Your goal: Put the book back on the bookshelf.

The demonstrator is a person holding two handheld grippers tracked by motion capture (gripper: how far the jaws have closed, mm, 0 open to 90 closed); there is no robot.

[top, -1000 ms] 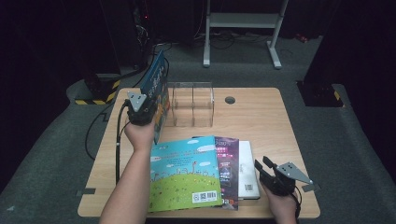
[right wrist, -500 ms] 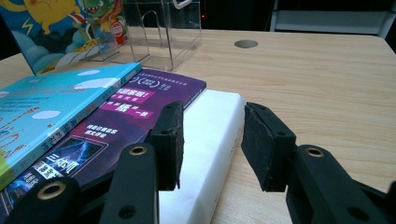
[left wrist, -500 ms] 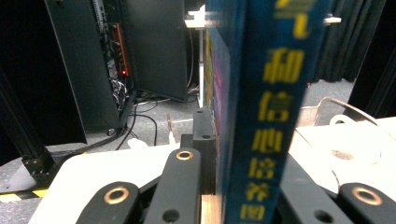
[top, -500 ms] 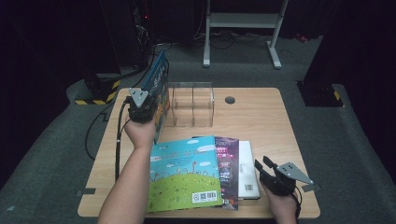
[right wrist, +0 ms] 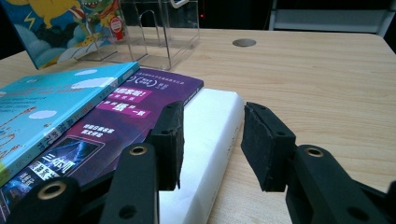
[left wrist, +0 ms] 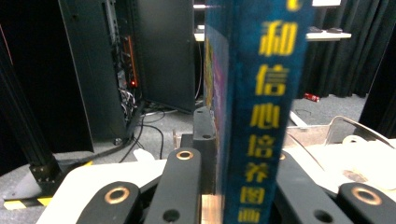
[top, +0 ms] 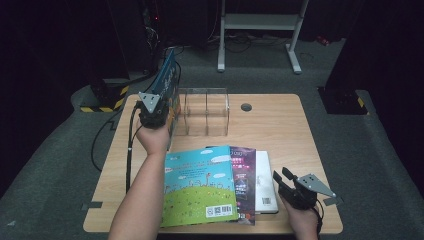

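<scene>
While the blue book point(top: 169, 85) is standing upright on its edge at the back left of the table point(top: 280, 130), your left gripper point(top: 152, 111) is clamping it, and in the left gripper view the black jaws are pressing on either side of the spine point(left wrist: 261, 116) with its yellow characters (the lettering is blurring at this close range). It is touching or sitting just beside the left end of the clear acrylic rack point(top: 205, 111), though you cannot tell whether it is already resting inside a slot. Nearer to you, three books are lying flat and overlapping: the light-blue picture book point(top: 199, 185) is sitting on top at the left, the purple book point(top: 244, 172) is showing from under it, and the white book point(top: 265, 182) is lying lowest at the right. Your right gripper point(top: 282, 176) is hovering low at the near right of the table, its jaws standing apart and gripping nothing, with the white book's corner point(right wrist: 210, 126) lying just beyond and below the pads point(right wrist: 266, 140) in the right gripper view.
</scene>
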